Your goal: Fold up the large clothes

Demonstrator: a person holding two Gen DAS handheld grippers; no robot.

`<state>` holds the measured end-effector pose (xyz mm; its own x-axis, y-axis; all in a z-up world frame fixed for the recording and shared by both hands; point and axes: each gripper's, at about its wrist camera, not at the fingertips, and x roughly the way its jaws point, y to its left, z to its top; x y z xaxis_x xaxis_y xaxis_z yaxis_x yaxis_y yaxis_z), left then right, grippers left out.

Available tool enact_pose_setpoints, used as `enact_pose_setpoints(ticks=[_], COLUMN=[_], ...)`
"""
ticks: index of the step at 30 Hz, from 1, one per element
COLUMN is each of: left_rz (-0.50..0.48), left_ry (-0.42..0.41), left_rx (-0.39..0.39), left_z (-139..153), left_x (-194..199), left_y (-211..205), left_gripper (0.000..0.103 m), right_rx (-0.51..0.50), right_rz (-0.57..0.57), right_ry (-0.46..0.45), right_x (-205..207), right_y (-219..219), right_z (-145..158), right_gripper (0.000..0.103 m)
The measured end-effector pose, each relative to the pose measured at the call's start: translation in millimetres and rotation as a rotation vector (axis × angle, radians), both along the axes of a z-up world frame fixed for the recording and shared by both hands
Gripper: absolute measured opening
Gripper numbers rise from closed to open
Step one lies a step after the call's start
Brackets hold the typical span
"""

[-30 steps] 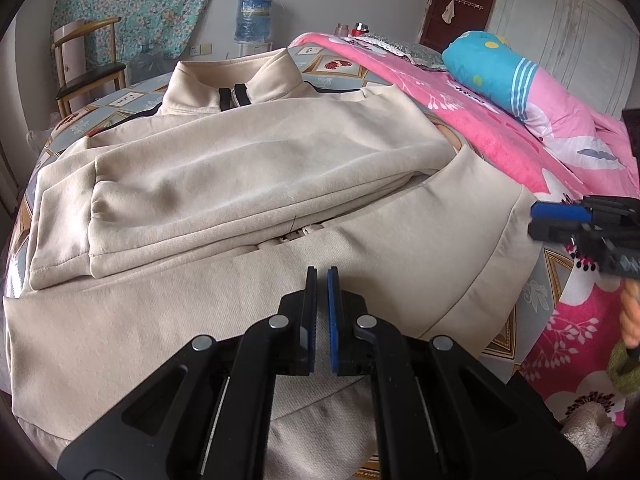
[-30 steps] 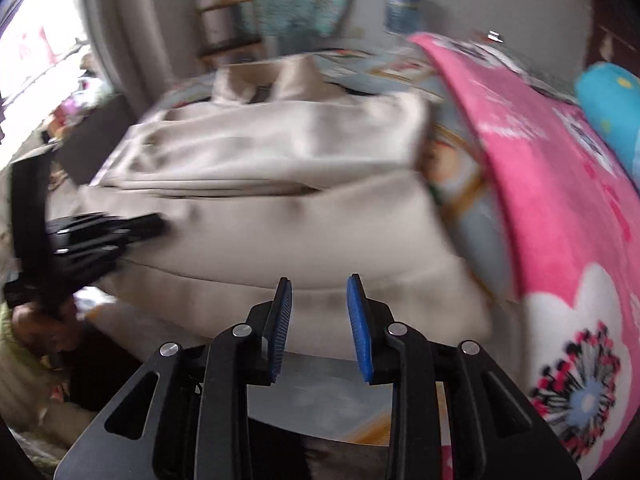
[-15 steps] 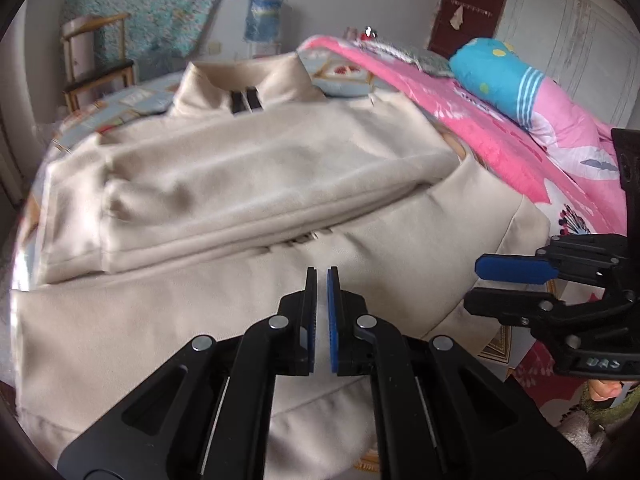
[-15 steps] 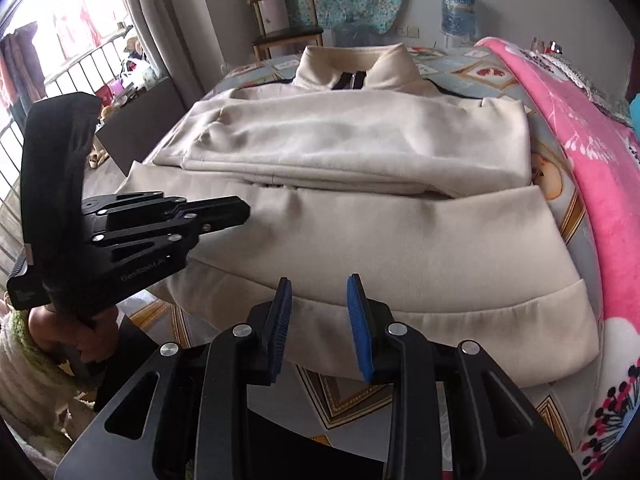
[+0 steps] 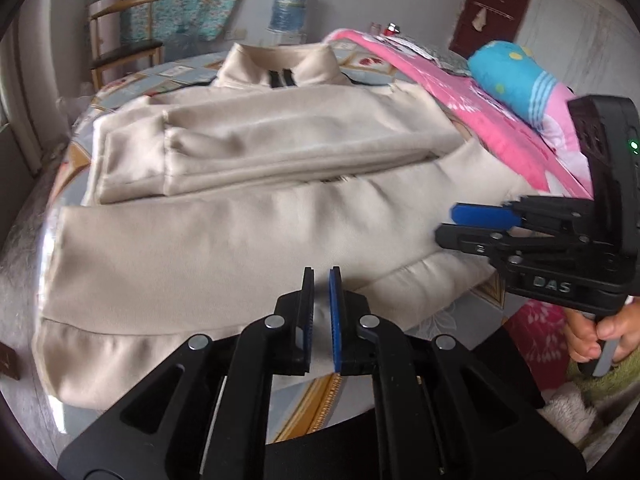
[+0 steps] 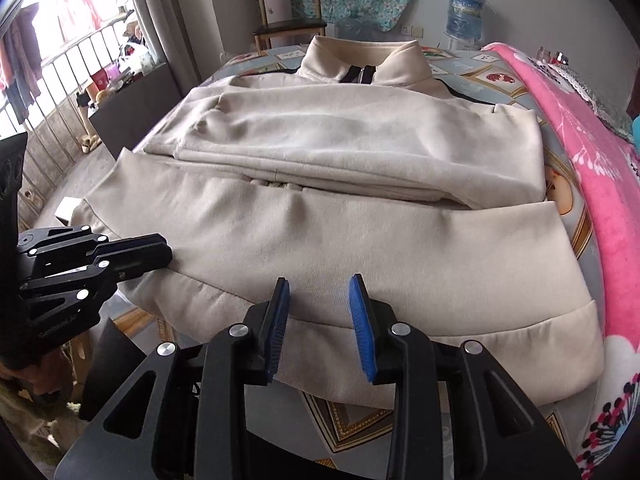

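Observation:
A large beige zip jacket lies flat on the bed, collar at the far end, both sleeves folded across the chest. It also shows in the right wrist view. My left gripper hovers above the jacket's near hem, its jaws almost closed with a thin gap and nothing between them. It shows at the left edge of the right wrist view. My right gripper is open and empty, just above the hem near its middle. In the left wrist view it sits over the hem's right end.
A pink floral blanket lies along the right side of the bed, with a blue pillow on it. A wooden chair and a water bottle stand beyond the bed. A window railing is at the left.
Both grippers have drawn back toward the near hem of the jacket and lowered. The right gripper has moved further into the left wrist view. The jacket has not moved.

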<state>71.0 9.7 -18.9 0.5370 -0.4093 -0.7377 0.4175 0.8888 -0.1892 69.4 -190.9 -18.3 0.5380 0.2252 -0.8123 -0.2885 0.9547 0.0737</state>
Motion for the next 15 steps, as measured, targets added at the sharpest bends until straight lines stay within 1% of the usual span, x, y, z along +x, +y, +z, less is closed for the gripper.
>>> enact_pose_setpoints(ticks=[1,3,4,7,8,9,11,14,15], left_rz=[0.012,0.035,0.047,0.1,0.112,0.115,0.131,0.167,0.185], left_ry=[-0.005,-0.006,-0.002,0.03,0.044,0.046,0.054,0.019,0.013], left_rx=[0.0,0.006,0.01,0.033,0.028,-0.001,-0.015,-0.009,-0.005], left_z=[4,6,6,-3,-7,-7,-5,4,5], left_x=[-1,-2,-2,0,1,1,2,1,1], left_y=[4,10,14,26,32,37,43,56,61], left_gripper=[0.007,0.009,0.013,0.015,0.015,0.015,0.015,0.017,0.021], right_rx=[0.02,0.047,0.046,0.025,0.016,0.007,-0.004,0.002,0.003], right_rz=[0.006,0.025,0.032,0.042,0.04,0.043,0.045,0.02,0.005], right_ry=[-0.003,-0.011,-0.013,0.013,0.015,-0.002,0.003,-0.014,-0.018], right_x=[-2,-7,-9,-9,-8,-9,-8,-8,-7], right_y=[-1,0,1,8,10,11,12,2,-2], right_z=[3,7,6,-7,-12,-12,-9,1,3], right_gripper=[0.044,0.049,0.049,0.05,0.051,0.051,0.051,0.051,0.051])
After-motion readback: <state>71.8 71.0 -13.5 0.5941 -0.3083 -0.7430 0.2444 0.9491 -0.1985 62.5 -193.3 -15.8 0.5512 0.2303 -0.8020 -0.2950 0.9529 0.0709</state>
